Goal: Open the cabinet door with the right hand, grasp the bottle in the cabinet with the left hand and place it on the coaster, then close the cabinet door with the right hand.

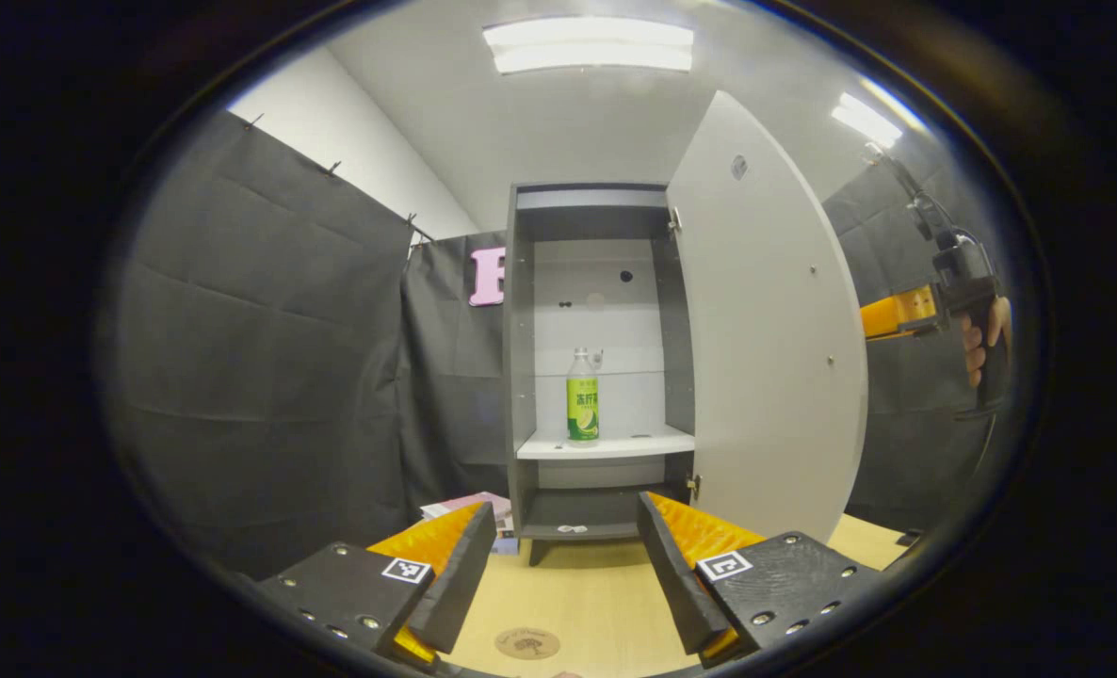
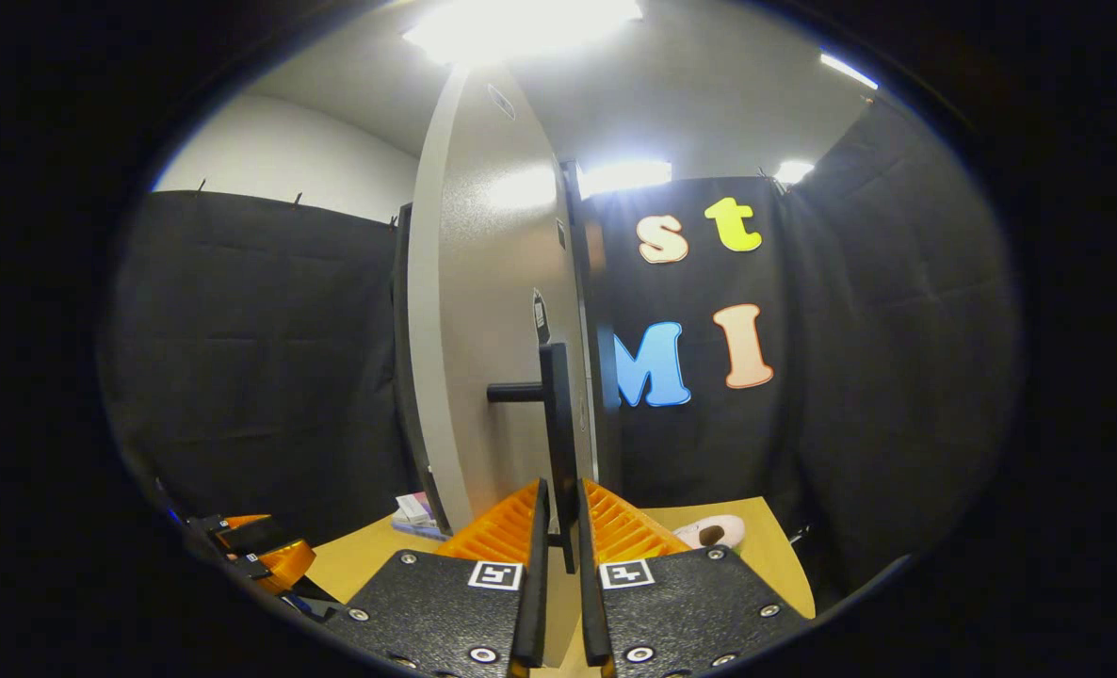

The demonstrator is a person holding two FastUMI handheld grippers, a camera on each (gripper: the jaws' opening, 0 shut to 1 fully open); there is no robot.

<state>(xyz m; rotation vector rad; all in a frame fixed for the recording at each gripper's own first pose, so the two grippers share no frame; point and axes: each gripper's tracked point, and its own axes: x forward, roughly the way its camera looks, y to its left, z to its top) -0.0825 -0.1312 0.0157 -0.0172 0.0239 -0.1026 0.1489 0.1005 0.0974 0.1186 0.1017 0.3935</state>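
Green-labelled bottle (image 1: 582, 407) upright (cap up), left gripper (image 1: 566, 574) spread, right gripper (image 2: 558, 527) pinching door handle (image 2: 557, 428)

left gripper (image 1: 566, 574) with wedge-shaped ribbed fingers, black screw-studded plates with square coded markers, right gripper (image 2: 558, 565) likewise, black pistol-style handle (image 1: 978, 311)

Cabinet door (image 1: 766, 330) swung open; green-label bottle (image 1: 582, 408) upright on mid shelf; coaster (image 1: 527, 643) on table.
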